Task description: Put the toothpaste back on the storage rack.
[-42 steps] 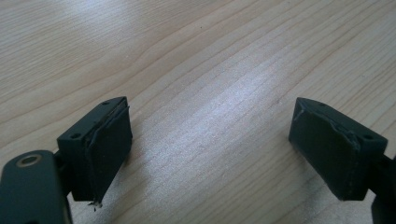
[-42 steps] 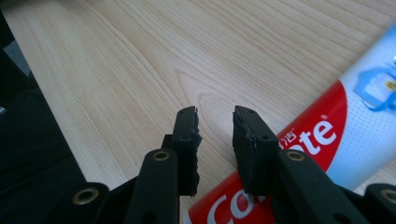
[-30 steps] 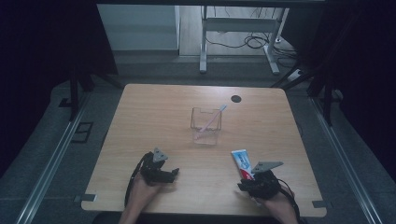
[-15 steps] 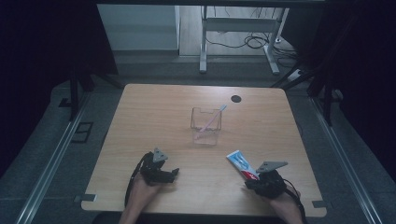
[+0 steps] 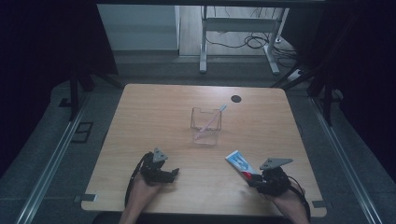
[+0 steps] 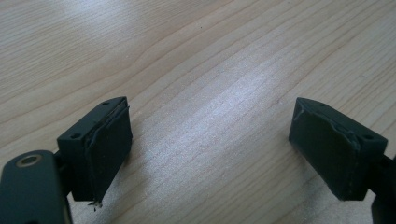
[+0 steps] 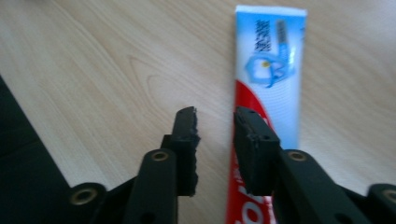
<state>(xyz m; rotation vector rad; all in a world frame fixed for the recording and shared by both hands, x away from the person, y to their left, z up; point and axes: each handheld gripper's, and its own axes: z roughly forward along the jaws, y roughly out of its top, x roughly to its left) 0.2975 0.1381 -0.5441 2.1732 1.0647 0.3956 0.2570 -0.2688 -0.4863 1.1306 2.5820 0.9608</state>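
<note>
Two tools: left tool (image 5: 173,173) spread over bare worktop (image 5: 154,116); right tool (image 7: 215,119), just parting, seemingly grips nothing, so the toothpaste tube (image 7: 268,70) may skid aside

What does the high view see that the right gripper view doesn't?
High view: a clear cup holding a toothbrush, and the open left claw. Right gripper view: the blue picture on the toothpaste tube up close, and bare wood between the jaws of the right claw, which have just been opening. Both: the toothpaste tube, the right claw, the wooden table.
</note>
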